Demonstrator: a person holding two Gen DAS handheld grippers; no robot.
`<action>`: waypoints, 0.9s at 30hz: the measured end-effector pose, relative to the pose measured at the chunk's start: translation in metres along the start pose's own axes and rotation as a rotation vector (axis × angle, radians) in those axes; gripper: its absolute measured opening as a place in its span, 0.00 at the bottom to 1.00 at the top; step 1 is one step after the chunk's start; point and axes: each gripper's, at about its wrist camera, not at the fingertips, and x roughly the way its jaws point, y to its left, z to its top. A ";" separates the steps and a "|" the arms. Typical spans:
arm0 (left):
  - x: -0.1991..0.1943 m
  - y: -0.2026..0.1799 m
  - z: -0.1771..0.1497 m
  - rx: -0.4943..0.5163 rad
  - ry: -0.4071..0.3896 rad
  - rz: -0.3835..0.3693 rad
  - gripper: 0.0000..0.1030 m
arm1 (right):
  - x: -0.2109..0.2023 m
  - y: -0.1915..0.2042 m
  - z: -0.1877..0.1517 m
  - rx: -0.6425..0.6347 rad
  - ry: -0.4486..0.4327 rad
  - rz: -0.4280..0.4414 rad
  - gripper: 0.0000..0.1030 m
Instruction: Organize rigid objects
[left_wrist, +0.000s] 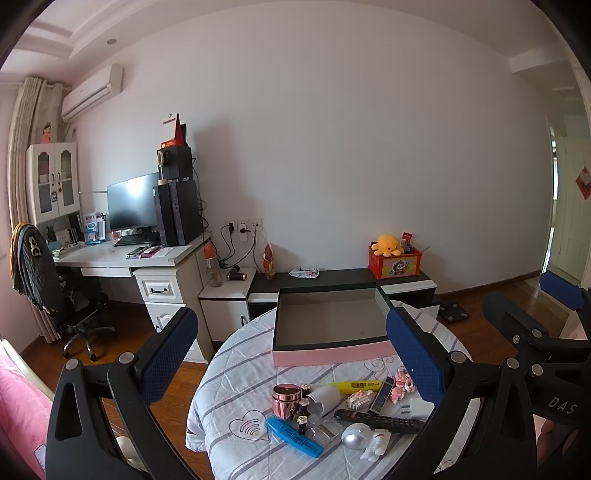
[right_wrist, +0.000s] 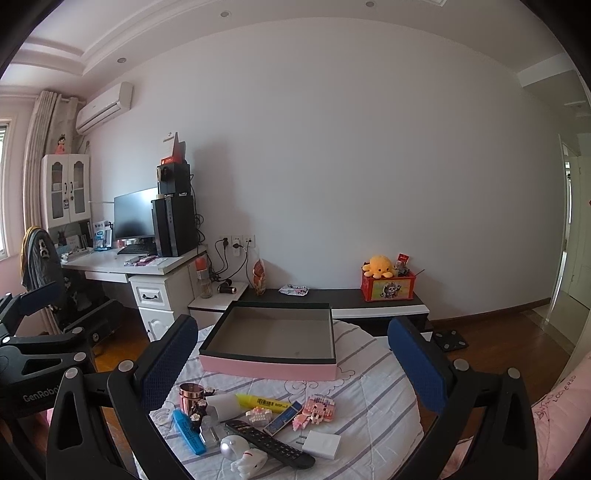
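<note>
An open pink box (left_wrist: 332, 352) with a dark rim and grey inside sits at the far side of a round table with a striped cloth (left_wrist: 236, 373); it also shows in the right wrist view (right_wrist: 269, 365). In front of it lie small items: a rose-gold jar (left_wrist: 286, 400), blue highlighter (left_wrist: 293, 435), yellow highlighter (left_wrist: 360, 386), black remote (left_wrist: 376, 419), astronaut figure (left_wrist: 367, 441), pink brick toy (right_wrist: 316, 408), white charger (right_wrist: 321, 445). My left gripper (left_wrist: 291, 354) is open and empty above the table. My right gripper (right_wrist: 291, 365) is open and empty too.
A white desk (left_wrist: 122, 254) with monitor and computer tower stands at the left with an office chair (left_wrist: 55, 288). A low dark cabinet (left_wrist: 332, 278) behind the table carries a red toy box (left_wrist: 393, 264). Wooden floor surrounds the table; pink bedding (right_wrist: 561, 406) lies at the right.
</note>
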 end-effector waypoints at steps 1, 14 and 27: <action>0.000 -0.001 0.000 0.000 0.000 -0.001 1.00 | 0.000 0.000 0.000 0.000 0.000 0.002 1.00; -0.007 0.003 -0.006 -0.004 0.004 0.000 1.00 | -0.004 0.002 -0.004 0.000 0.000 -0.001 1.00; -0.008 0.000 -0.007 0.001 0.007 -0.007 1.00 | -0.005 -0.002 -0.007 0.006 -0.001 -0.007 1.00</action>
